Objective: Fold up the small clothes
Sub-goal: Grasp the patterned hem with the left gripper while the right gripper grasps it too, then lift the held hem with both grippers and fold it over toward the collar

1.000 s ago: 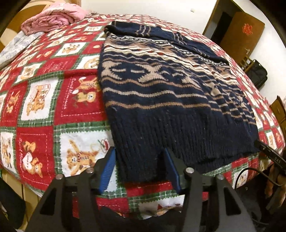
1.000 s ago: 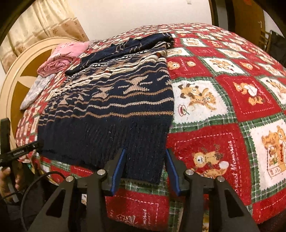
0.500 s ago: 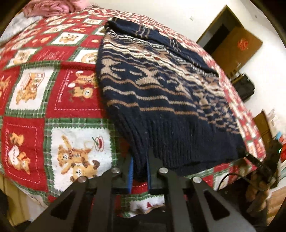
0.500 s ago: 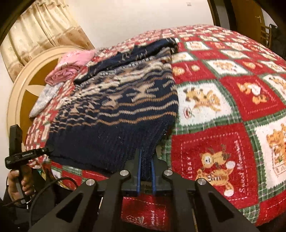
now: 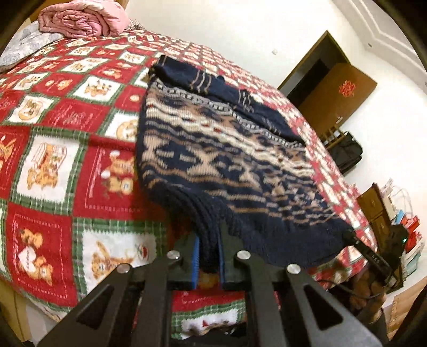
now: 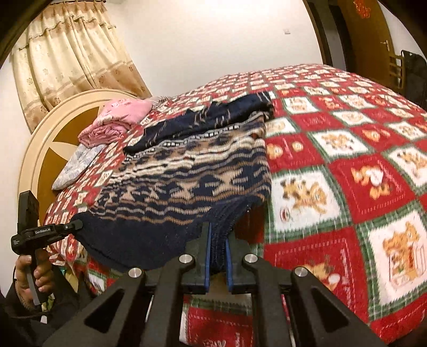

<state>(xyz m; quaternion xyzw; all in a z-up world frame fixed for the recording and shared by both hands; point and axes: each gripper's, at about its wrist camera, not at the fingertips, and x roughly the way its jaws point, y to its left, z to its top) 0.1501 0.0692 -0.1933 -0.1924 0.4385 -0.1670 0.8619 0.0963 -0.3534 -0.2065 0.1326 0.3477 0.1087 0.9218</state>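
Observation:
A navy knit sweater [image 5: 213, 149] with tan and white bands lies on the bed, sleeves folded across its far end. My left gripper [image 5: 208, 240] is shut on the hem's left corner and holds it lifted off the quilt. My right gripper [image 6: 218, 240] is shut on the hem's right corner of the sweater [image 6: 197, 173], also lifted. The hem sags between the two grippers. The right gripper shows in the left wrist view [image 5: 355, 239], and the left gripper in the right wrist view [image 6: 76, 225].
A red, white and green bear-patterned quilt [image 5: 53, 160] covers the bed. A folded pink blanket [image 5: 80, 18] and grey pillow [image 6: 74, 165] lie by the round headboard [image 6: 45, 149]. A wooden door [image 5: 336, 93] and dark bag [image 5: 347, 152] stand beyond the bed.
Both grippers closed on the sweater's hem corners and then raised them. The near edge of the sweater now hangs off the quilt.

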